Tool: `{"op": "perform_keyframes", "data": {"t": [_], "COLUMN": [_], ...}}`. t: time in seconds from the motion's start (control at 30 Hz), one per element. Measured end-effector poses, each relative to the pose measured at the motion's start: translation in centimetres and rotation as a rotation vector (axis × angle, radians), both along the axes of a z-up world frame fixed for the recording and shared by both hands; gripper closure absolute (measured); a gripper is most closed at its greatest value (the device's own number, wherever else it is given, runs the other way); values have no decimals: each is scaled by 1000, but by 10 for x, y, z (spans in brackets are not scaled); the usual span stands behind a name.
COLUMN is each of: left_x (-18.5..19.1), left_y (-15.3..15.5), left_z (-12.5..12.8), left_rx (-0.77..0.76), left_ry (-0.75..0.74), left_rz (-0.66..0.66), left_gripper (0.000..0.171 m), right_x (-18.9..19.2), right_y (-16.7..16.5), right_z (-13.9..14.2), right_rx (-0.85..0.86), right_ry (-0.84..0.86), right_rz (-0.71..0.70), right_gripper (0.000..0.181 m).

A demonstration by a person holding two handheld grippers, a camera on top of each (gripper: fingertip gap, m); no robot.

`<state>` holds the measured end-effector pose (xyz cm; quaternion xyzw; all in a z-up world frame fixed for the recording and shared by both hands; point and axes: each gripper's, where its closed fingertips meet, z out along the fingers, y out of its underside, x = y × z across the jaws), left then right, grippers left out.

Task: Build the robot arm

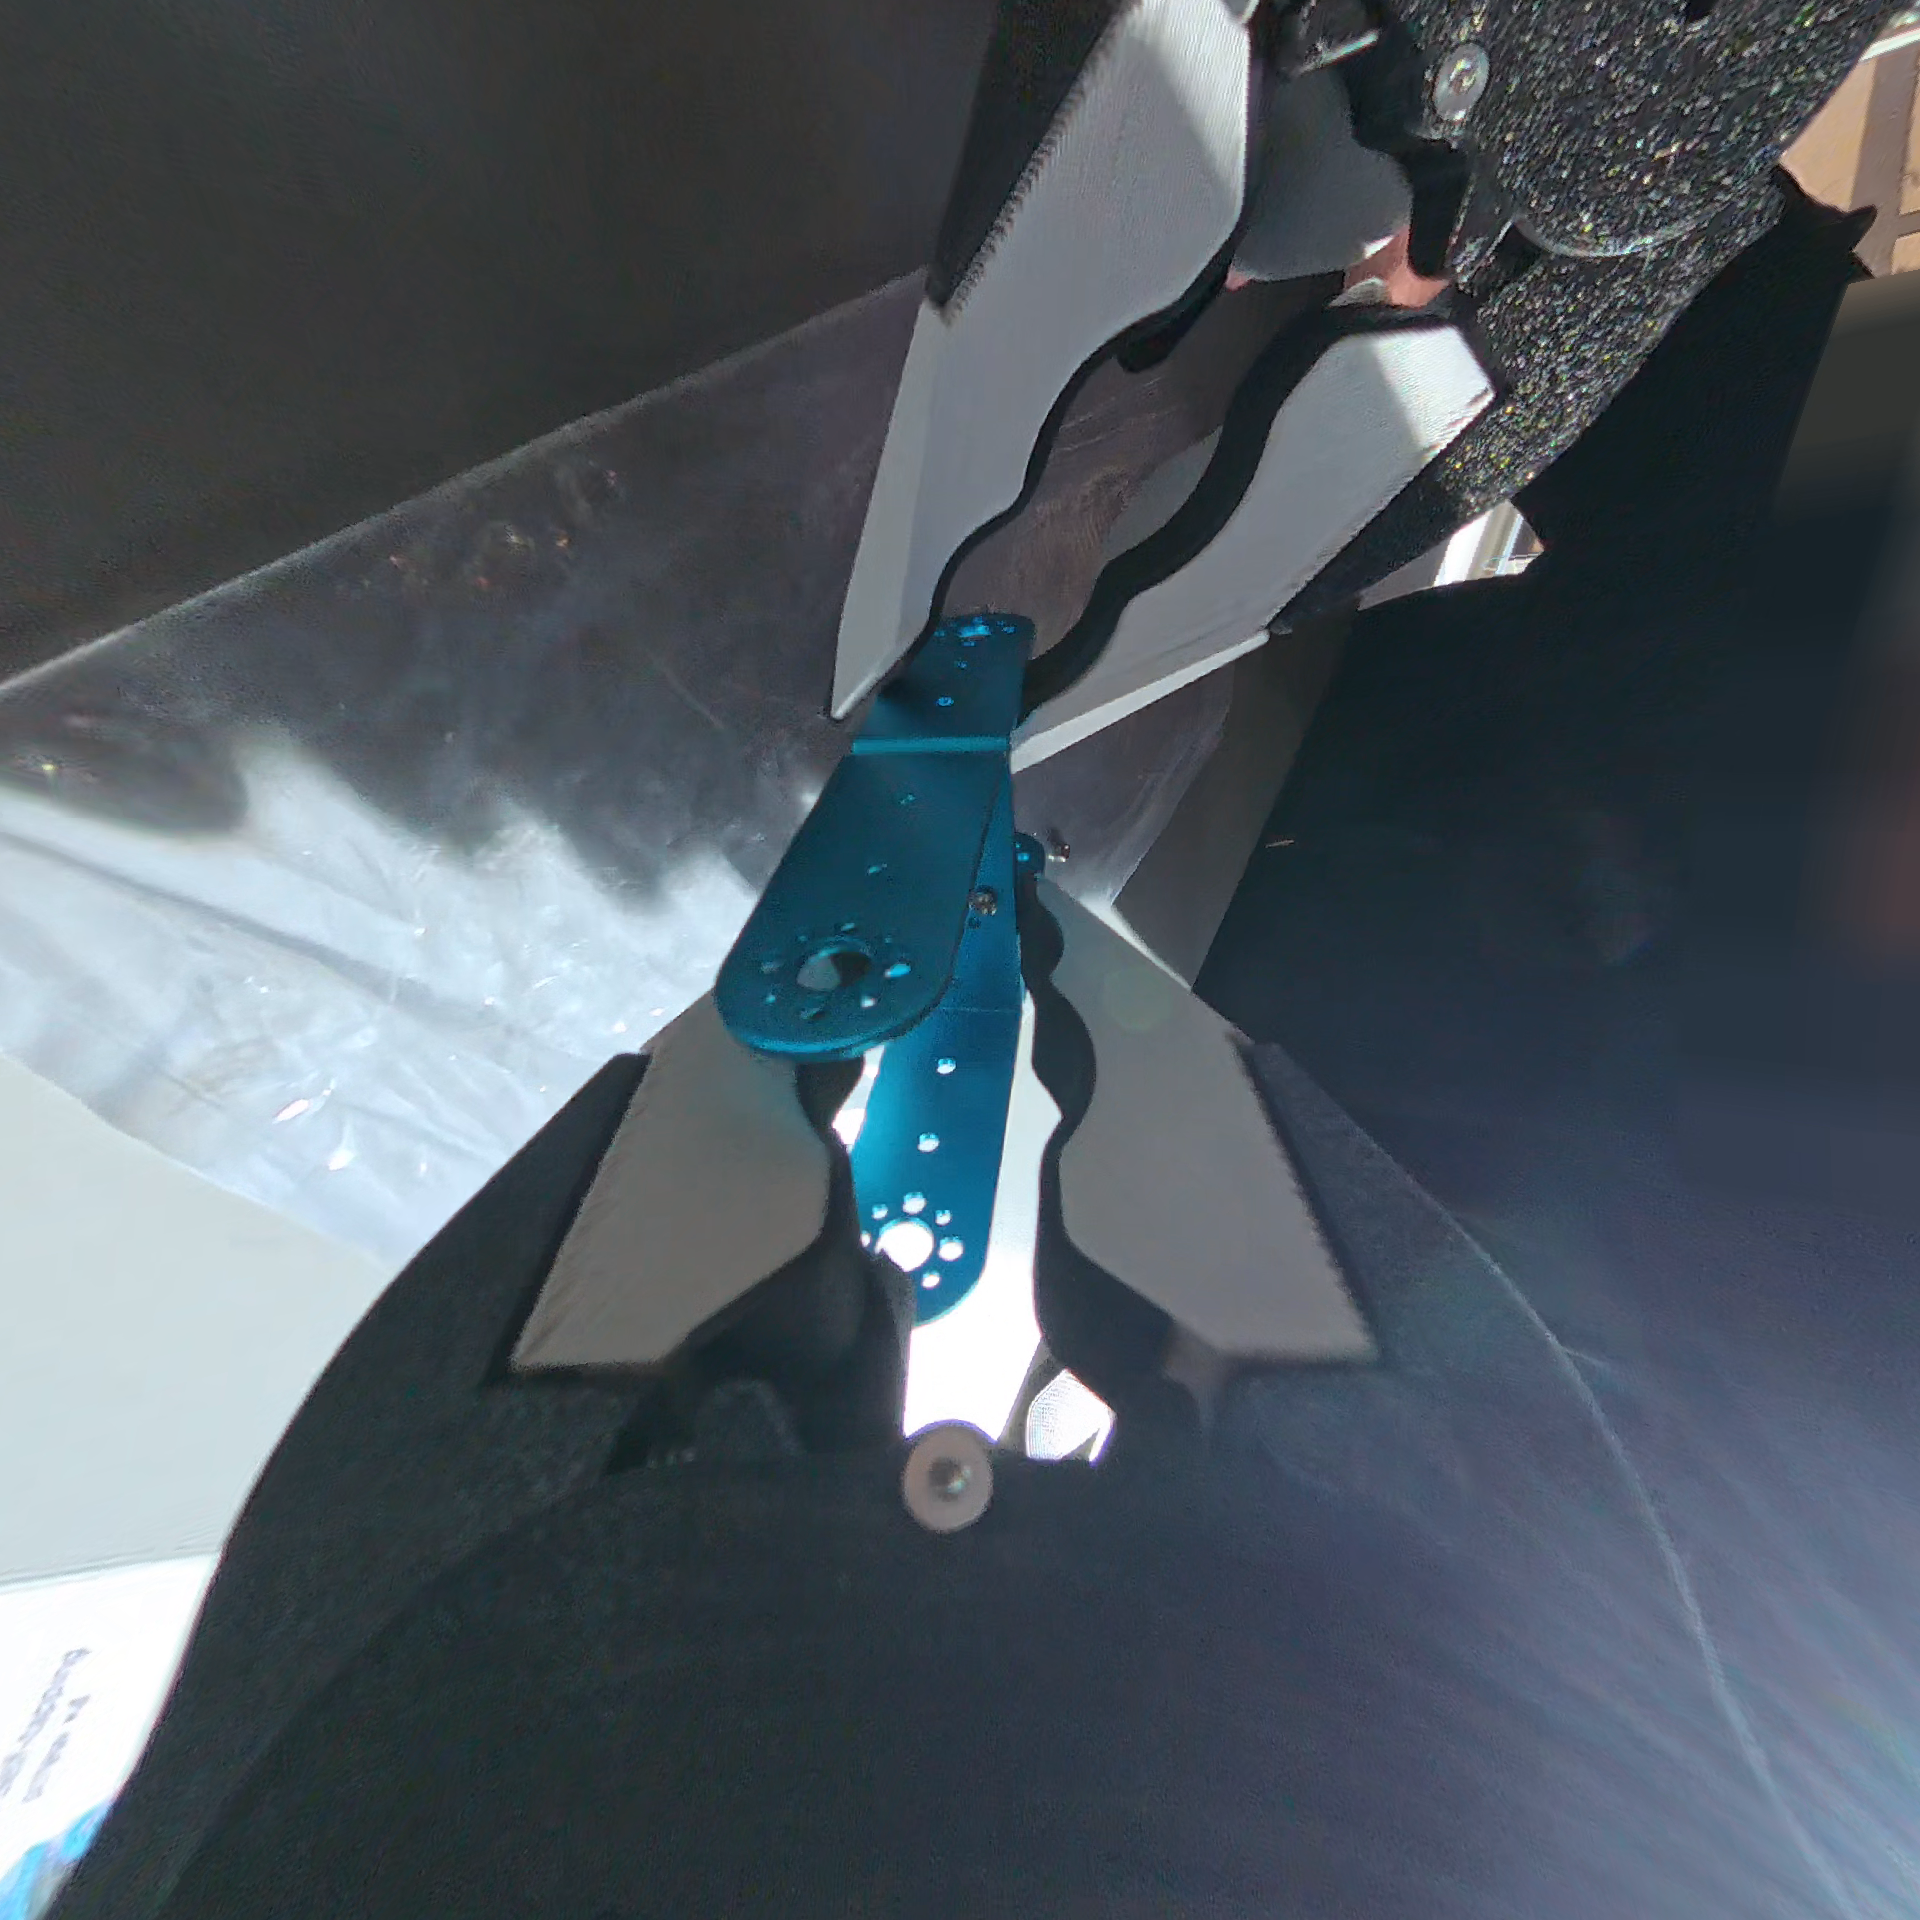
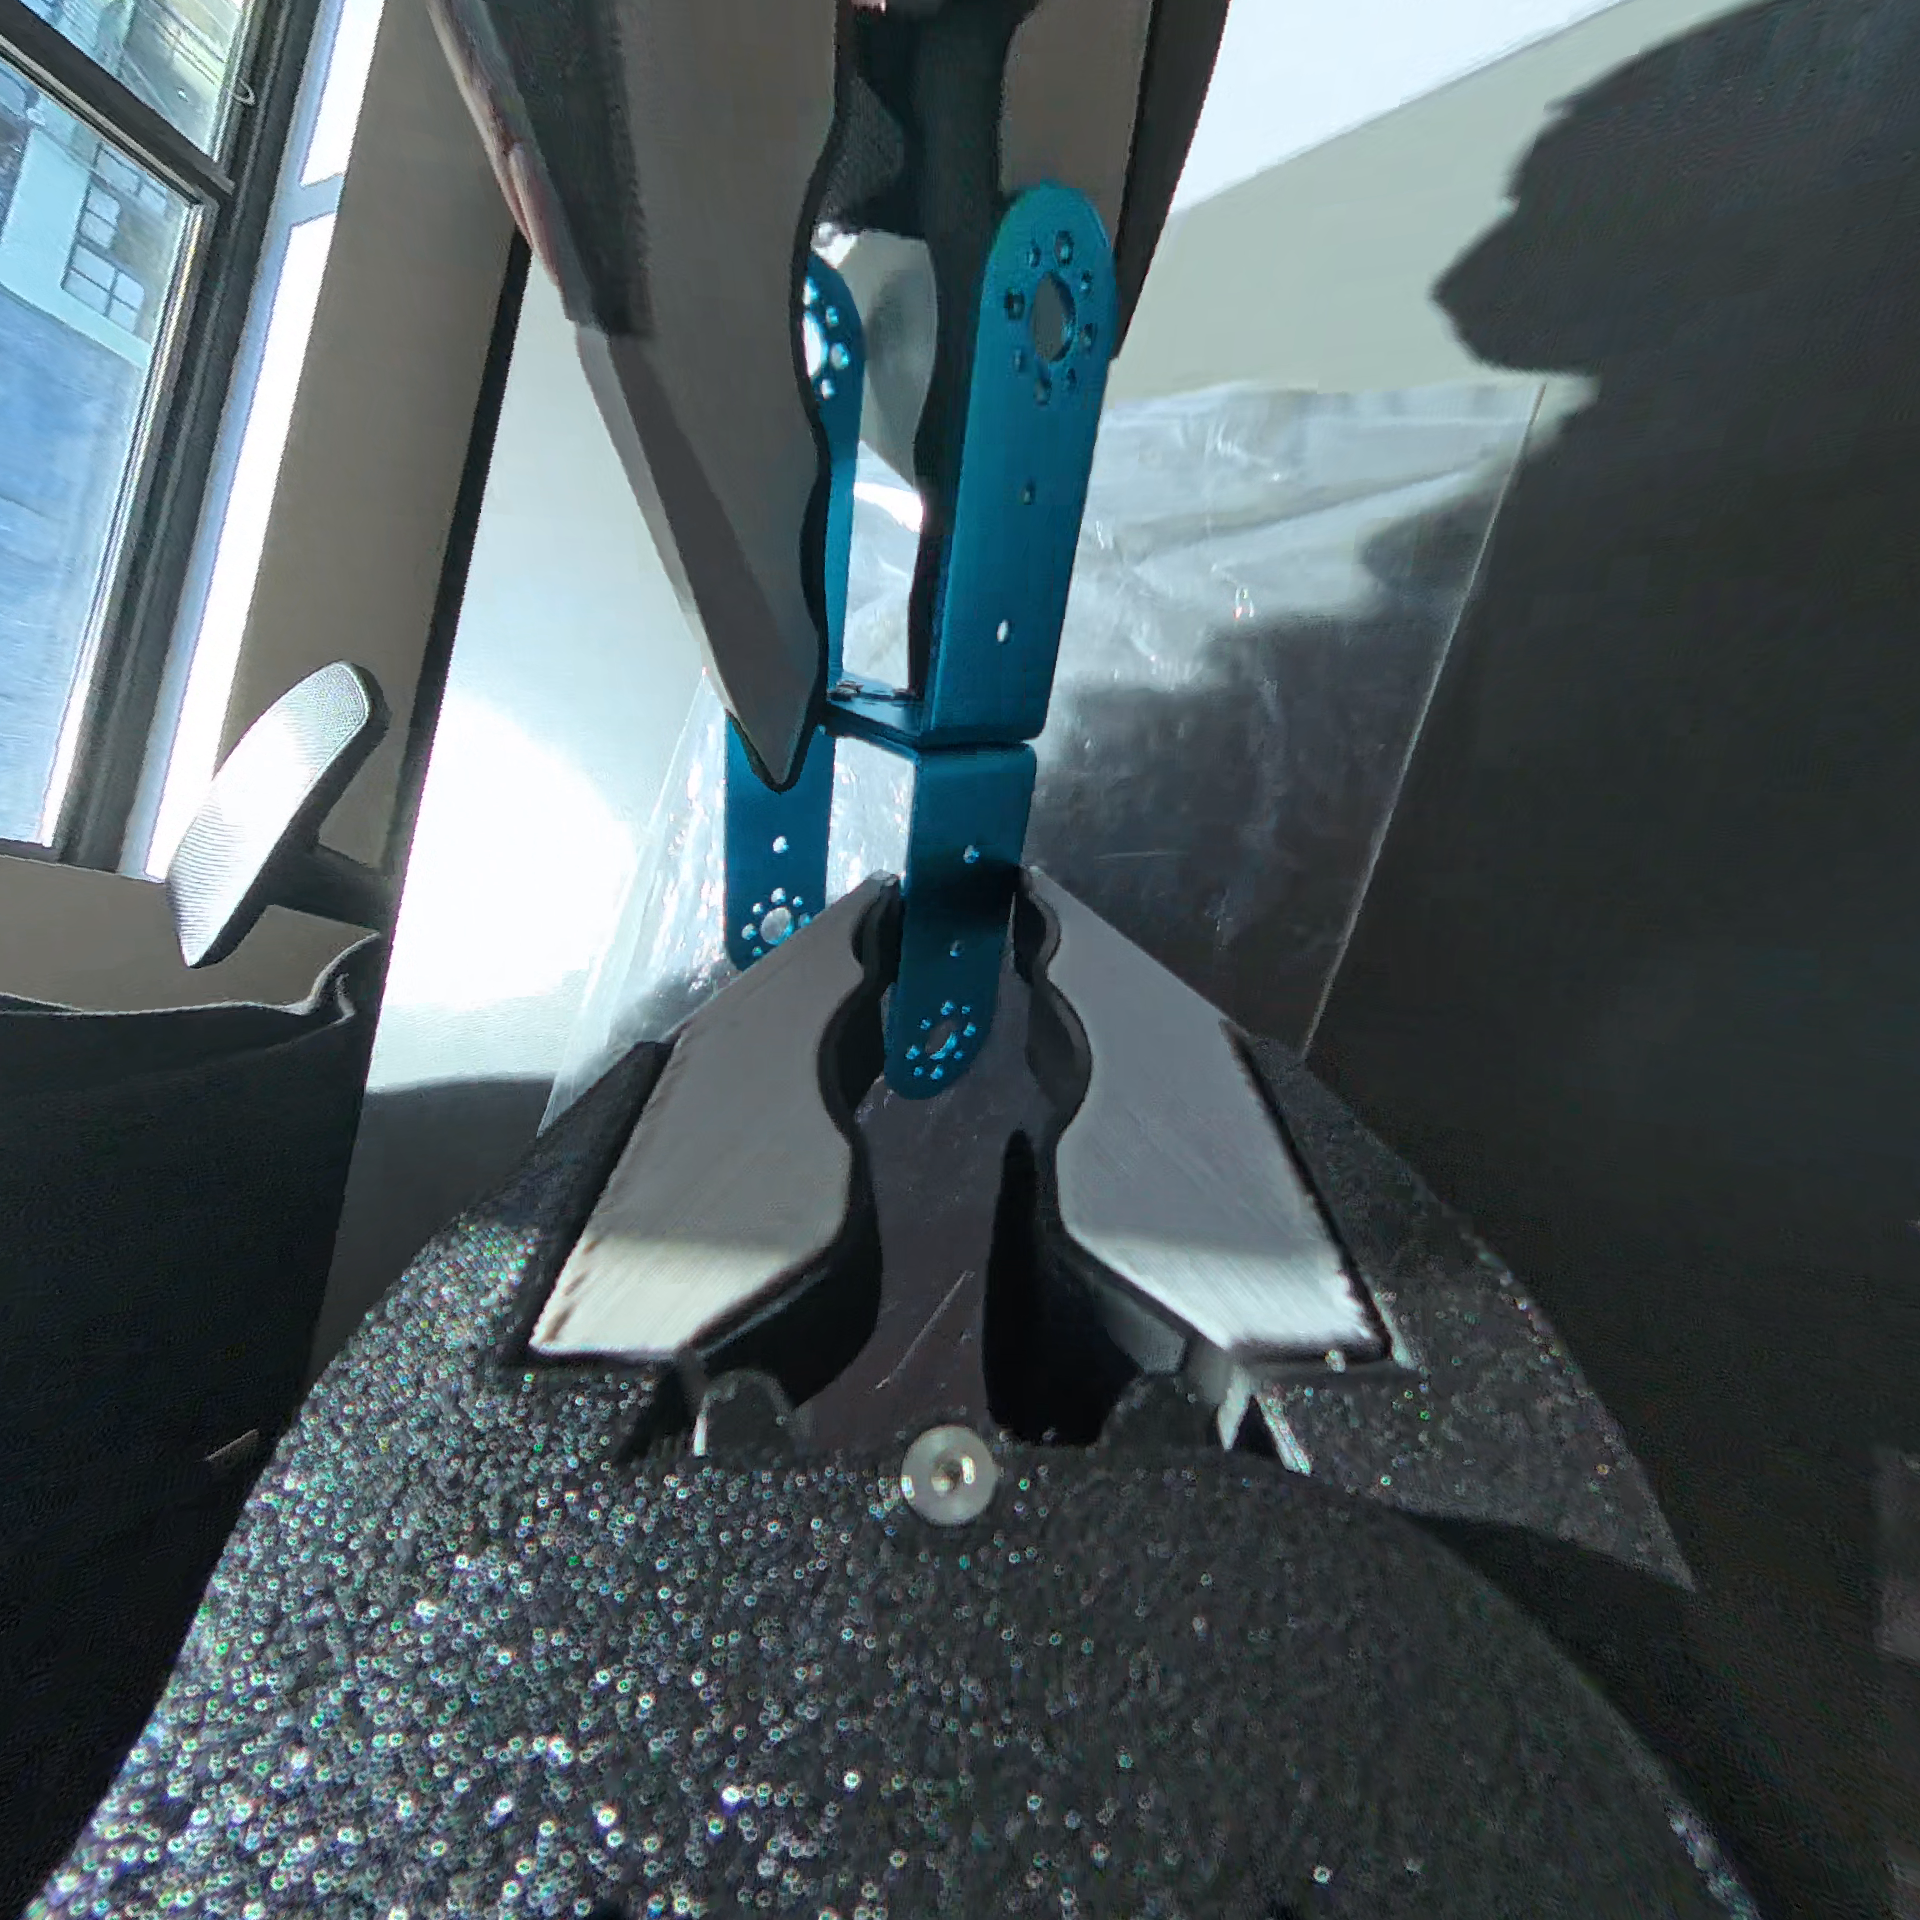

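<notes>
Two blue metal U-brackets with drilled holes meet base to base in the air. My left gripper [image 1: 914, 997] is shut on one bracket [image 1: 920, 1174], one of whose arms lies between its fingers. My right gripper [image 2: 954, 894] is shut on an arm of the other bracket [image 2: 948, 987]. In the left wrist view the right gripper [image 1: 935, 727] reaches in from the upper right, holding its bracket [image 1: 966, 675]. In the right wrist view a finger [image 2: 717, 499] of the left gripper comes down from the top around the upper bracket [image 2: 1039, 436]. The two grippers face each other tip to tip.
A clear plastic bag [image 2: 1299, 582] lies behind the brackets, also in the left wrist view [image 1: 416, 831]. Dark cloth [image 2: 1662, 727] surrounds it. A window [image 2: 94, 312] and a mesh chair headrest [image 2: 270, 810] are at the left. A white printed sheet [image 1: 62, 1714] is at lower left. Less than 4 cm separates the two grippers' tips.
</notes>
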<state>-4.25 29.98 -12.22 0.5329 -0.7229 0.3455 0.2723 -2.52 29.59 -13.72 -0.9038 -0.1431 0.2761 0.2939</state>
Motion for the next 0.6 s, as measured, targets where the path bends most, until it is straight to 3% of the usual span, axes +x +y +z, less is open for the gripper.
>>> {"op": "perform_keyframes", "data": {"t": [0.2, 0.3, 0.6], "left_x": [6, 2, -2], "left_y": [5, 6, 16], "left_z": [-13, -13, -17], "left_rx": [-35, -34, -51], "left_ry": [-4, -12, -10], "left_rz": [44, 39, 89], "left_gripper": [144, 143, 133], "right_x": [4, 8, 11], "right_y": [4, 5, 10], "right_z": [-7, -2, -12], "right_rx": [12, 38, 29], "right_ry": [-27, -36, -116], "right_rz": [15, 20, -4], "right_gripper": [150, 168, 178]}}
